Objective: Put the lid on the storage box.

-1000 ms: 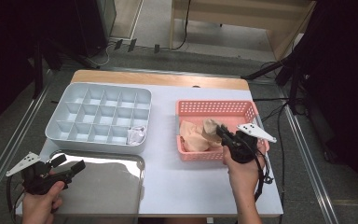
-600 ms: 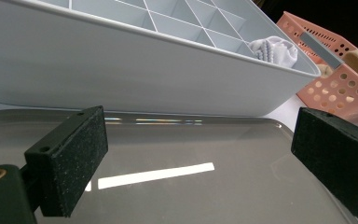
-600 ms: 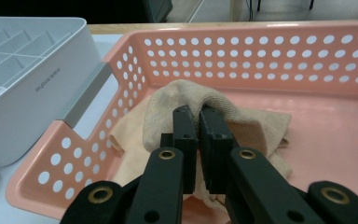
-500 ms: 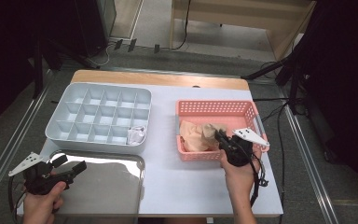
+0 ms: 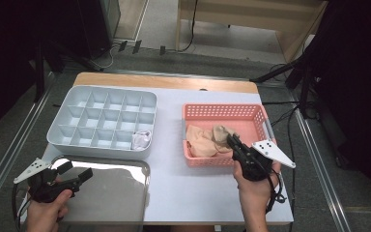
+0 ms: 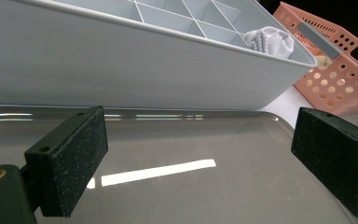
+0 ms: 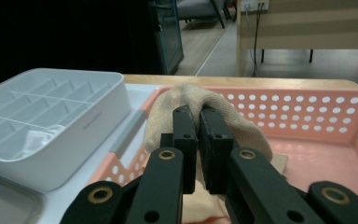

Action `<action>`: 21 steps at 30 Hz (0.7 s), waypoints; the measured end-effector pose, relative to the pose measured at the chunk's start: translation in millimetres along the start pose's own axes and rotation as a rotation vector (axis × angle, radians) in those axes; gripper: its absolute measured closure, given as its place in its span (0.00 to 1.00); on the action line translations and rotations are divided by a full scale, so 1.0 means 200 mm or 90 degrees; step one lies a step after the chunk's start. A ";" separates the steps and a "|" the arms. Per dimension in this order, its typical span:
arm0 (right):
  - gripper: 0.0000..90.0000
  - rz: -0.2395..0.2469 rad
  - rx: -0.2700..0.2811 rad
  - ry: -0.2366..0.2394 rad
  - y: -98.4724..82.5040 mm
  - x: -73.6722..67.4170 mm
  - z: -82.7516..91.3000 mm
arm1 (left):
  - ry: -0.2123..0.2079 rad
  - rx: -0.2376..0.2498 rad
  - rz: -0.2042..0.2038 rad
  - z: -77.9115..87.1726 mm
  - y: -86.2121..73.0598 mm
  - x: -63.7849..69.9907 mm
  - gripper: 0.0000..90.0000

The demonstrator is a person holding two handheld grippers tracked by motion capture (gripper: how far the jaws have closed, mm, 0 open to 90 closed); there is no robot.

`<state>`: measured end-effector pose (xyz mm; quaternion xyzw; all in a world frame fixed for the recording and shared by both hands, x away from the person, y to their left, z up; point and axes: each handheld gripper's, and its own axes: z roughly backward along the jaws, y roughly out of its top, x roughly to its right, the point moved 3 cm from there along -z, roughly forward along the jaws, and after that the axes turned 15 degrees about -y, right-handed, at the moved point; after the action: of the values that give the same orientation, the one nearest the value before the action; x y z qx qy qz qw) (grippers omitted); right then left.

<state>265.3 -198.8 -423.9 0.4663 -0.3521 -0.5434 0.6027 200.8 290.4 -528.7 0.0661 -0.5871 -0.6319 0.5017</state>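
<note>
A beige sock [image 7: 191,105] is pinched between the nearly closed jaws of the right gripper [image 5: 233,142], its cloth draped over both pads and bulging just ahead of the fingertips. The catch is held low over the pink perforated basket [image 5: 222,111], whose far wall stands beyond the gripper and whose near rim lies just beneath it. More beige socks [image 5: 198,142] are piled in the basket to the left of the jaws. Farther left of this gripper, a grey compartment tray [image 5: 77,140] is set on the white counter [image 5: 193,188], with a white sock [image 5: 141,140] tucked in its nearest corner cell.

The left gripper [image 5: 75,175] is kept released, its jaws spread wide and nothing held between them. It is poised just above a shiny metal tray [image 6: 168,154], with the compartment tray's outer wall directly ahead of it and the basket seen beyond to its right.
</note>
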 end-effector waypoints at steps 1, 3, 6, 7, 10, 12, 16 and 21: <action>0.97 -0.003 0.006 0.007 0.01 0.00 0.02 | 0.000 0.000 -0.001 0.00 0.00 0.00 0.05; 0.97 -0.004 0.013 0.017 0.02 -0.01 0.07 | 0.001 0.000 0.001 -0.01 0.00 0.00 0.05; 0.97 -0.002 0.027 0.024 0.04 -0.01 0.14 | 0.002 -0.002 -0.001 -0.01 -0.01 0.00 0.05; 0.97 -0.004 0.028 0.026 0.04 0.00 0.17 | 0.002 -0.002 -0.002 -0.01 -0.01 0.00 0.05; 0.97 -0.007 0.034 0.031 0.04 0.01 0.25 | 0.002 -0.003 -0.003 -0.01 -0.01 0.00 0.05; 0.97 -0.005 0.034 0.033 0.03 0.01 0.29 | 0.003 -0.005 -0.005 -0.02 -0.01 0.01 0.05; 0.97 -0.011 0.037 0.043 0.00 0.02 0.38 | 0.002 -0.010 -0.008 -0.02 -0.01 0.01 0.05; 0.97 -0.008 0.029 0.058 -0.06 0.02 0.46 | 0.003 -0.013 -0.009 -0.03 -0.02 0.02 0.05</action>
<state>175.7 -218.9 -406.3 0.5063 -0.3339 -0.5173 0.6038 201.4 282.6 -531.9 0.0668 -0.5787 -0.6415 0.4992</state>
